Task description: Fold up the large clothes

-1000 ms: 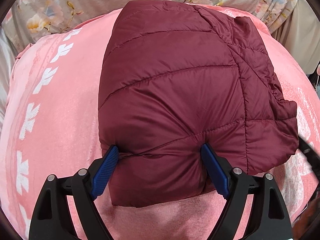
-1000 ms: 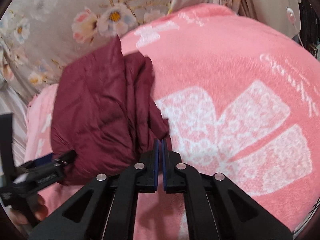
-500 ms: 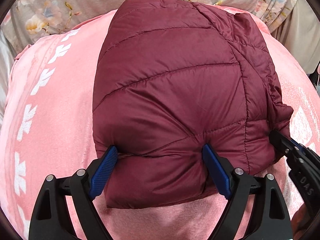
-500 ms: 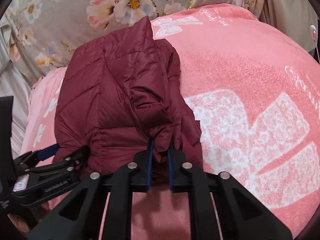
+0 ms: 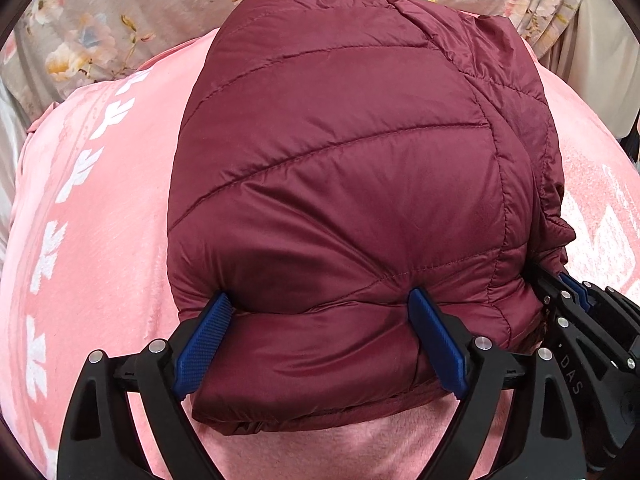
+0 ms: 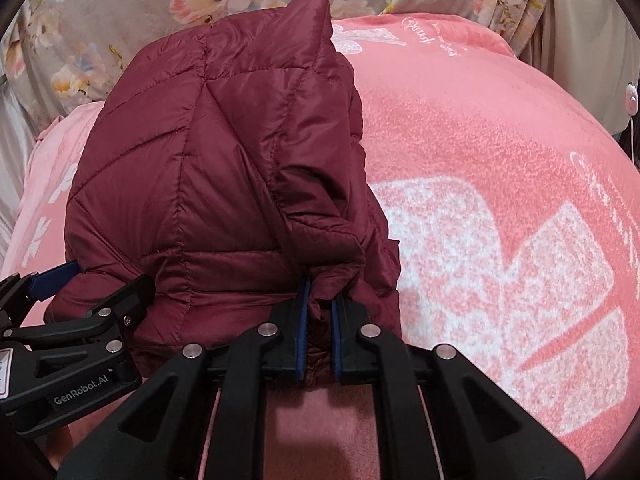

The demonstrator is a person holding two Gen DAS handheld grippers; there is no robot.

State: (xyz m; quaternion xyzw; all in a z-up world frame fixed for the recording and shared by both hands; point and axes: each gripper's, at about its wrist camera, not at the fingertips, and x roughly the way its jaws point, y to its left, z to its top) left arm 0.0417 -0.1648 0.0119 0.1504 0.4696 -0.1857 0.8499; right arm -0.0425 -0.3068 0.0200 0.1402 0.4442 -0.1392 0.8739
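A maroon quilted puffer jacket lies folded in a thick bundle on a pink blanket. My left gripper has its blue pads wide apart, closed against the bundle's near edge, which bulges between them. My right gripper is nearly closed and pinches a fold of the jacket at its near right corner. The right gripper also shows at the lower right of the left wrist view, and the left gripper at the lower left of the right wrist view.
The pink blanket with white flower and butterfly prints covers the bed. A grey floral sheet lies behind the jacket. A white cord with a round switch hangs at the far right.
My right gripper moved left to the jacket's corner and closed on a fold of it. Both cameras came closer to the jacket. My left gripper kept its hold.
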